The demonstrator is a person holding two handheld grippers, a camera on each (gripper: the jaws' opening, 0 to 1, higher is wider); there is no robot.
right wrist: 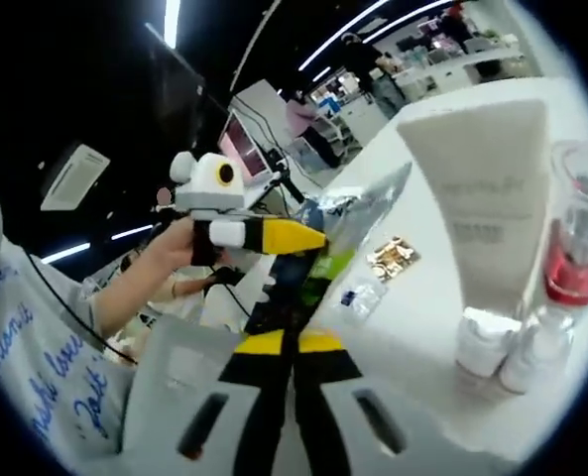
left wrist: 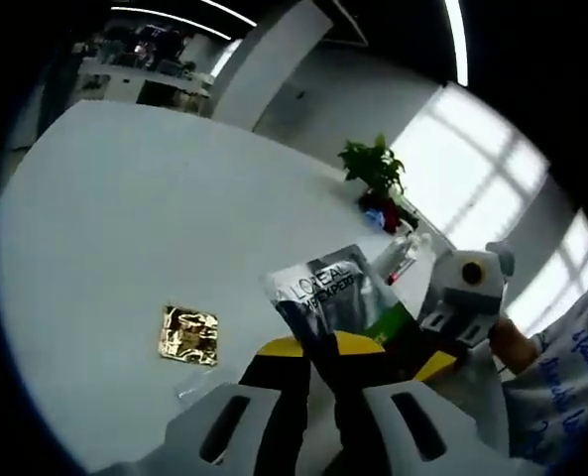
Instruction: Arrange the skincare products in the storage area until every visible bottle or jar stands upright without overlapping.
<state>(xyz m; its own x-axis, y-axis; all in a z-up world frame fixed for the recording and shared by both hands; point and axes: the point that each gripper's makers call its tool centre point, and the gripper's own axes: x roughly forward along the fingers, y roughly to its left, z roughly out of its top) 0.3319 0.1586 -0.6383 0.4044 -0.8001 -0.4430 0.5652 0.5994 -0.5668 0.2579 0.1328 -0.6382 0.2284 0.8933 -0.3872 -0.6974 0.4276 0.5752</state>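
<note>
A silver and dark L'Oreal Men Expert tube with a green patch is held up above the white table. My left gripper is shut on it, its yellow tips on either side. In the right gripper view the same tube slants up to the right, and my right gripper is shut on its lower end. The left gripper comes in from the left, held by a hand, its tip against the tube. The right gripper sits by the tube's green end.
A white tube stands on its cap beside a clear bottle with pink liquid. A gold sachet and a small clear sachet lie flat on the table. A potted plant stands at the far edge.
</note>
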